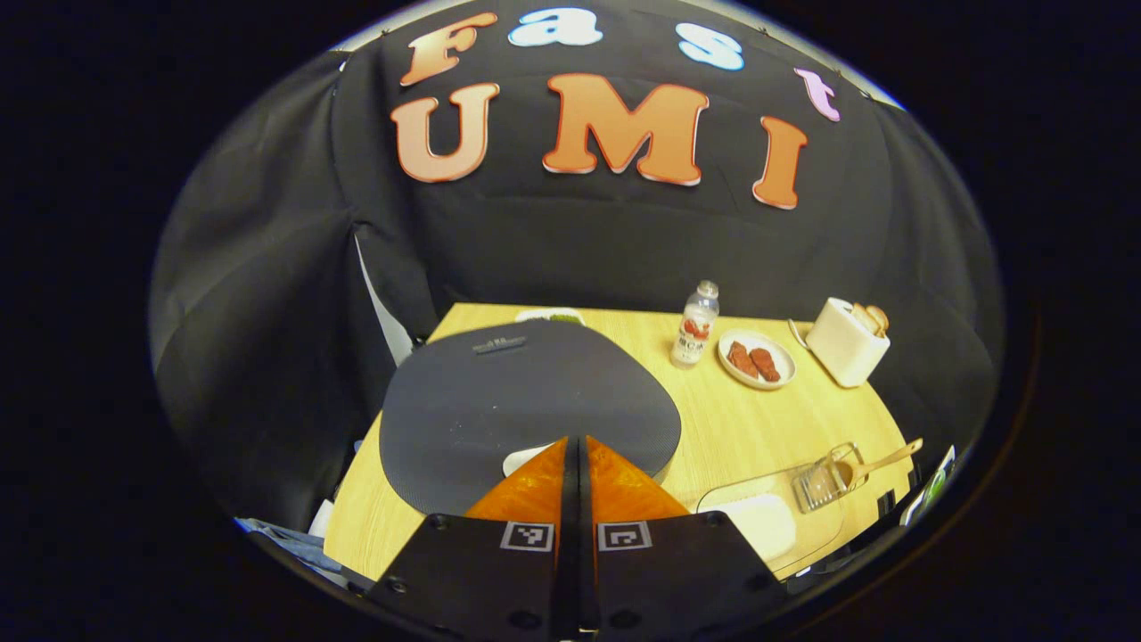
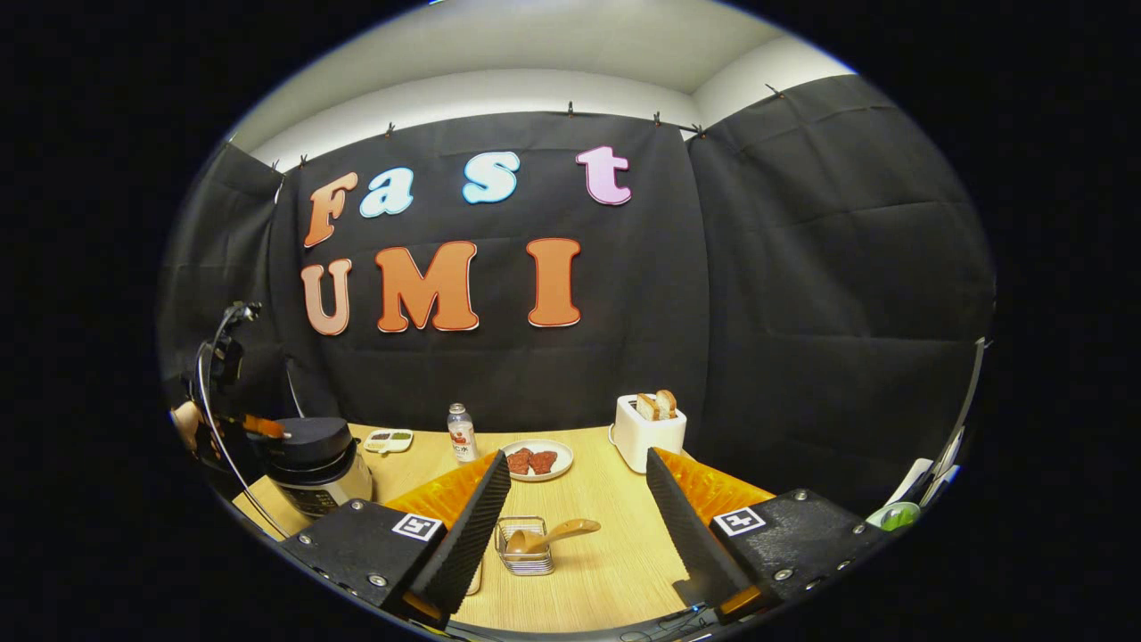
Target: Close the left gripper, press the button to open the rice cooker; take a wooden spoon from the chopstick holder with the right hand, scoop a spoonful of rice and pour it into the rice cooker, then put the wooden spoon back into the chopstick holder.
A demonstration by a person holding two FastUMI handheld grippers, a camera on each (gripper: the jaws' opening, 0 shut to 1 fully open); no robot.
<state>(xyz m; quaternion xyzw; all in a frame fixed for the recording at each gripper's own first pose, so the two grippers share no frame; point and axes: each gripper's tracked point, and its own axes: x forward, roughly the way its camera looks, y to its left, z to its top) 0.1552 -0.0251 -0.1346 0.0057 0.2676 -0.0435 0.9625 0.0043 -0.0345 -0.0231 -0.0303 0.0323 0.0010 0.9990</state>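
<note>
1. Left gripper [image 1: 578, 441] held above the rice cooker [image 1: 526, 406], jaws fully closed into one wedge, nothing between them, tip aimed down at the near edge of the dark lid.
2. Pale button [image 1: 521, 459] seen just left of the closed tip, at the lid's front rim; contact between tip and button impossible to tell from this angle. Lid down, cooker judged not yet opened.
3. Coming move judged to hang on that small offset: button just beside and below the tip, so a short push down and slightly left would be called for.
4. Right gripper [image 2: 578, 508] held well back over the table [image 2: 615, 571], jaws wide apart, holding and touching nothing.
5. Chopstick holder [image 2: 526, 546], a small wire basket, framed between the open jaws, lower and a little left of centre, nearer the left-hand finger.
6. Wooden spoon [image 2: 548, 535] lying tilted in the holder, bowl inside the basket, handle pointing up and out to the right, long axis running roughly across the jaw gap. Same spoon [image 1: 878, 462] visible in the left gripper view, handle sticking out toward the table's right edge.
7. Right gripper plainly the nearer one to the spoon; left gripper the nearer one to the cooker, which sat far left in the right gripper view [image 2: 312, 459].
8. Rice supply impossible to identify with confidence.
</note>
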